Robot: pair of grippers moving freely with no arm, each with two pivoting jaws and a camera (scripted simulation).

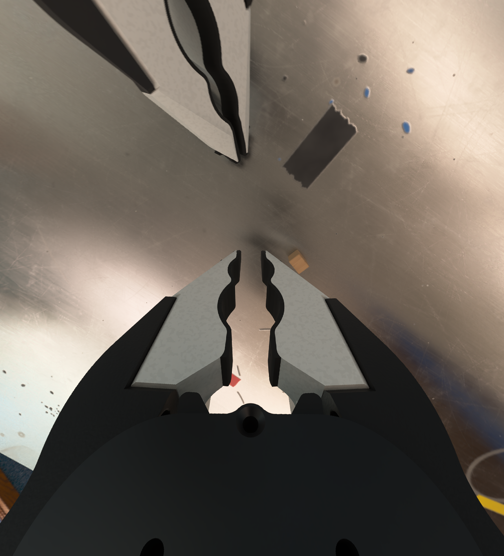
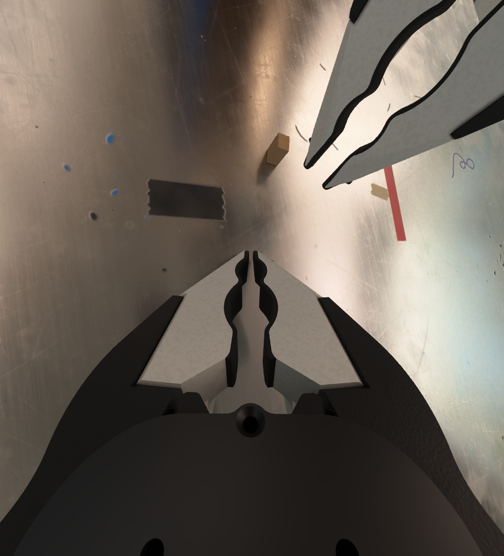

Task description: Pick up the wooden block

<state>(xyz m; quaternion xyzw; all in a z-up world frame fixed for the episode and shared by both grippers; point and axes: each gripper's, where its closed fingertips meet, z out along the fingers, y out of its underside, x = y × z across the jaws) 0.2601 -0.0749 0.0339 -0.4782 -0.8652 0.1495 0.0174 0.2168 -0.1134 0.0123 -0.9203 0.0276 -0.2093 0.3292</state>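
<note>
The left hand-held gripper point(image 1: 250, 252) holds nothing, its jaws parted by a narrow gap that looks barely wide enough for the wooden block point(image 1: 298, 261). The block sits on the surface point(image 1: 94, 210) just beside that gripper's right fingertip, slightly off to the right of the gap, not between the fingers. The right wrist view shows the same: the block point(image 2: 277, 149) lies just beside the left gripper's point(image 2: 315, 176) tips, apart from them. The right hand-held gripper point(image 2: 251, 252) is nearly closed, with only a slit between its tips, and empty; it is well apart from the block, so the left is much the nearer.

The block's long axis runs roughly along the left gripper's pointing direction, tilted a little across it. My judgement: a small sideways shift to the right, perhaps with wider jaws, would straddle its short sides.

Around the block the surface is bare. A dark tape strip point(image 2: 186, 202) lies well apart from the block, and the surface edge beyond a red strip point(image 2: 395, 207) is farther still.
</note>
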